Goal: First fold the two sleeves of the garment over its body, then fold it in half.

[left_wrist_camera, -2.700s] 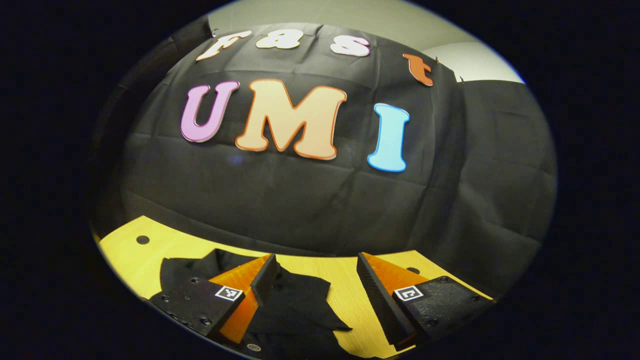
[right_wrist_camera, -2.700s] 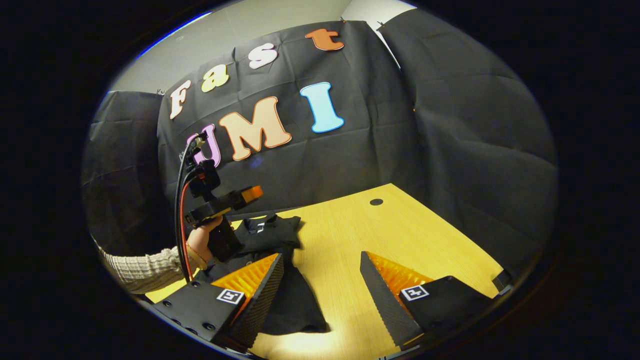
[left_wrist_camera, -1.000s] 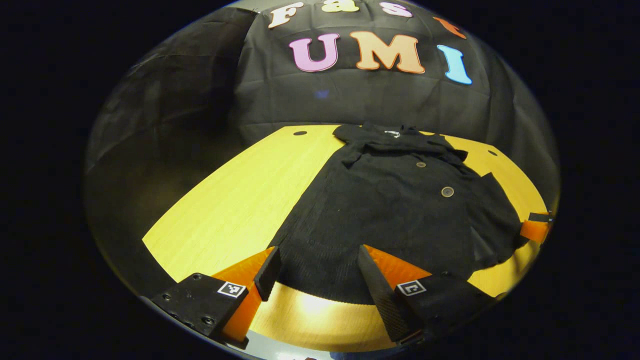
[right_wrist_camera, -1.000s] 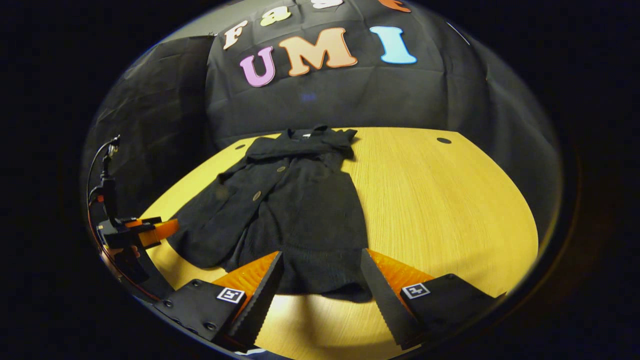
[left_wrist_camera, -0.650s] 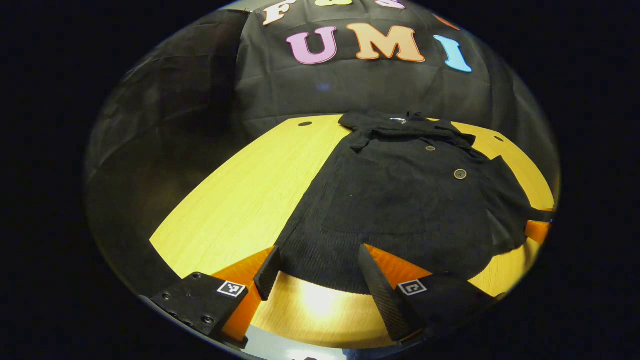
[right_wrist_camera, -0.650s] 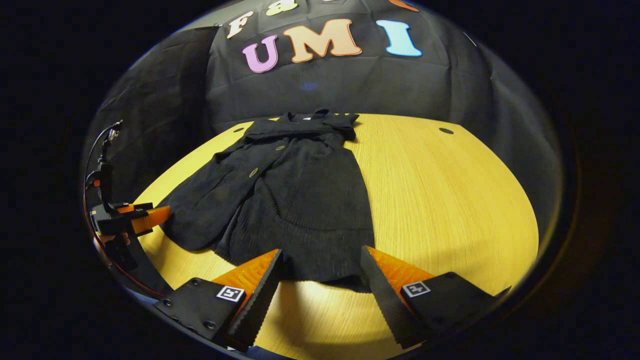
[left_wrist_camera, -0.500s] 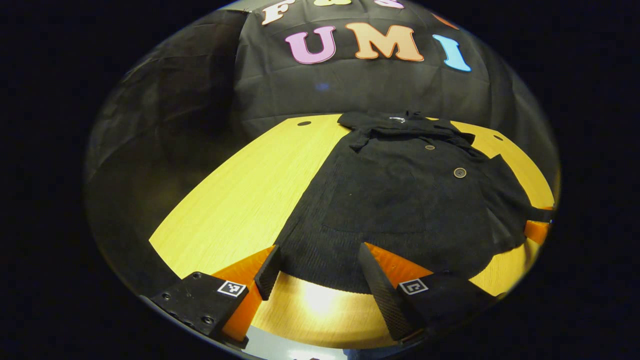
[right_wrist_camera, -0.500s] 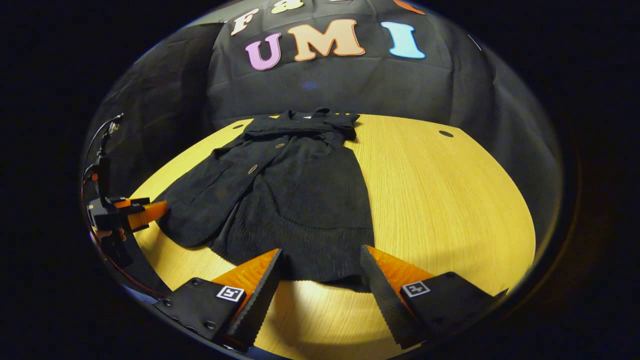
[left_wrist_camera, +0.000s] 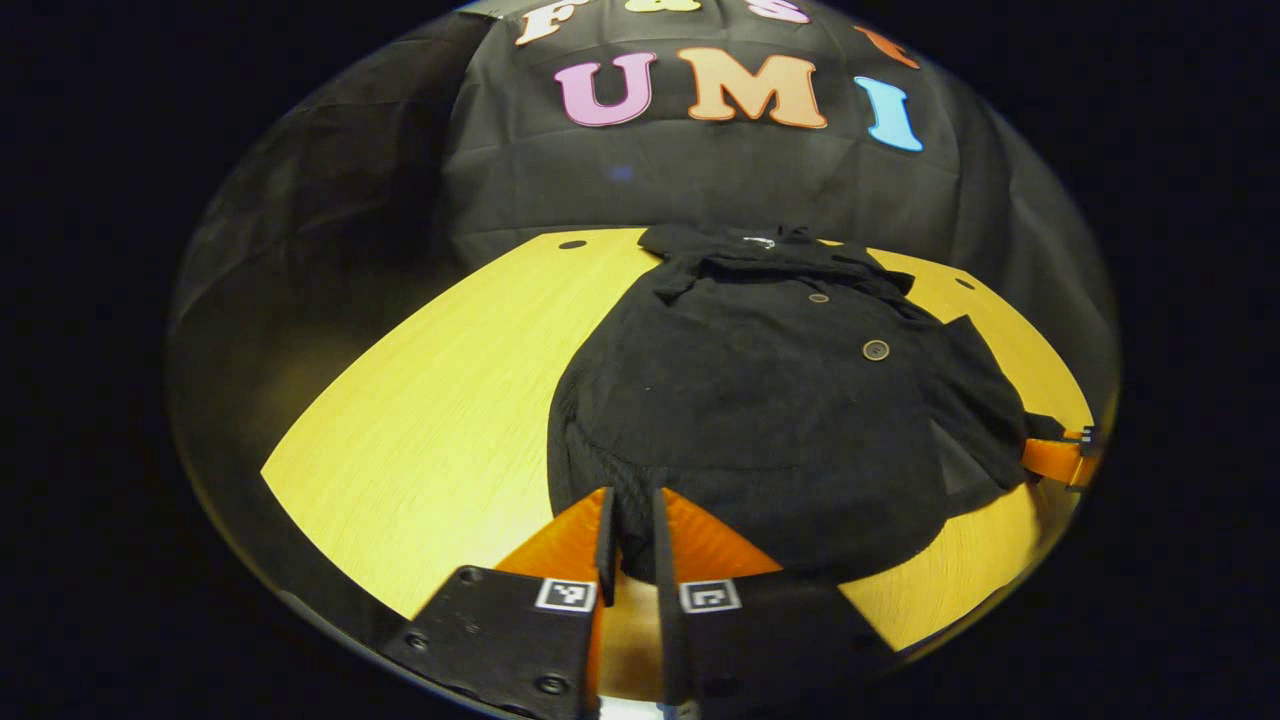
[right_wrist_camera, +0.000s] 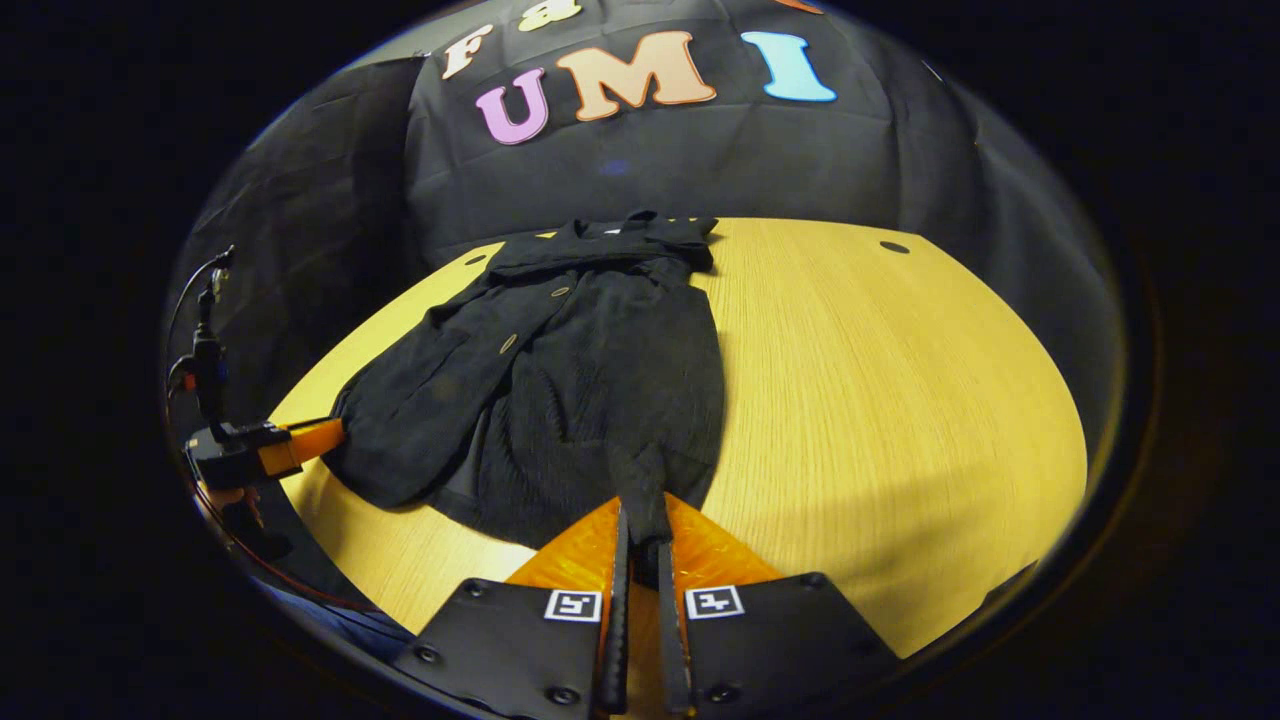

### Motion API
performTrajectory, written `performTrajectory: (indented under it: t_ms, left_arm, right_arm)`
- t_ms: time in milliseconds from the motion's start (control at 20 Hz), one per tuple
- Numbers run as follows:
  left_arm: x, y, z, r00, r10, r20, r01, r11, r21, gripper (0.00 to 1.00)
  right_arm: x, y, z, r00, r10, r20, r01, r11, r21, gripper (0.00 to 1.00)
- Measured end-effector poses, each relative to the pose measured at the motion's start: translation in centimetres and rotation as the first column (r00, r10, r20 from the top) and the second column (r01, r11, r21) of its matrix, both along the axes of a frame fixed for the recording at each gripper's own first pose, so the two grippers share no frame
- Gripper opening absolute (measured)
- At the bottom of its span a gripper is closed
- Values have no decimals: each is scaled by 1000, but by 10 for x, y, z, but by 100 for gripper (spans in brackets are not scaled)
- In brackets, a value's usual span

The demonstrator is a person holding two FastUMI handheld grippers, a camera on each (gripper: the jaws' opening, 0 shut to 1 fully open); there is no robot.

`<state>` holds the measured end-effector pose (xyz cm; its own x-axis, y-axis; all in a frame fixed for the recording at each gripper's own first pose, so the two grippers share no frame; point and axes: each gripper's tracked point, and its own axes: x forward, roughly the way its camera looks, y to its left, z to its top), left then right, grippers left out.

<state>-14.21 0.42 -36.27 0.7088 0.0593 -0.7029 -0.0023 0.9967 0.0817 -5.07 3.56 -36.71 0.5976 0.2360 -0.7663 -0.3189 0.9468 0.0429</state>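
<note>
A black buttoned garment (left_wrist_camera: 780, 400) lies on the yellow wooden table (left_wrist_camera: 440, 420), collar toward the booth wall, both sleeves lying over its body. In the left gripper view my left gripper (left_wrist_camera: 630, 530) is shut on the near hem at the garment's left corner, and the cloth bunches up there. In the right gripper view the garment (right_wrist_camera: 570, 380) stretches away from my right gripper (right_wrist_camera: 640, 535), which is shut on the hem's right corner, pinching a ridge of cloth. The left gripper (right_wrist_camera: 300, 440) also shows at the far left edge of that view, held by a hand.
The table (right_wrist_camera: 880, 400) spreads wide and bare to the right of the garment in the right gripper view, with a small dark hole (right_wrist_camera: 893, 247) near its far edge. Black cloth walls close the booth behind and to both sides.
Both grippers have gone from open over the near hem to shut on it. The hem has puckered and lifted slightly at both corners.
</note>
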Motion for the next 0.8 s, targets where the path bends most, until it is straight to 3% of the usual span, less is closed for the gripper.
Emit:
performTrajectory:
  t_ms: [100, 200, 500, 650, 800]
  left_arm:
    - [1, -1, 0, 1000, -4, -8, 4, 1000, 13, 5]
    - [0, -3, 0, 999, -21, -27, 22, 1000, 15, 0]
    - [1, -5, 1, 997, -43, -67, 41, 999, -24, 0]
    - [3, -5, 3, 995, -45, -90, 42, 998, -40, 0]
    - [12, -7, 8, 994, -17, -107, 4, 993, -119, 0]
  right_arm:
    - [-2, 2, 1, 1000, 8, 0, -8, 1000, -17, 11]
    - [-1, 2, -1, 1000, 12, -8, -12, 1000, -29, 8]
    - [0, 3, 1, 997, -14, -71, 14, 1000, -4, 0]
    - [-1, 3, 6, 997, -31, -71, 30, 1000, -7, 4]
    - [5, 7, 19, 999, -27, -37, 26, 1000, -14, 0]
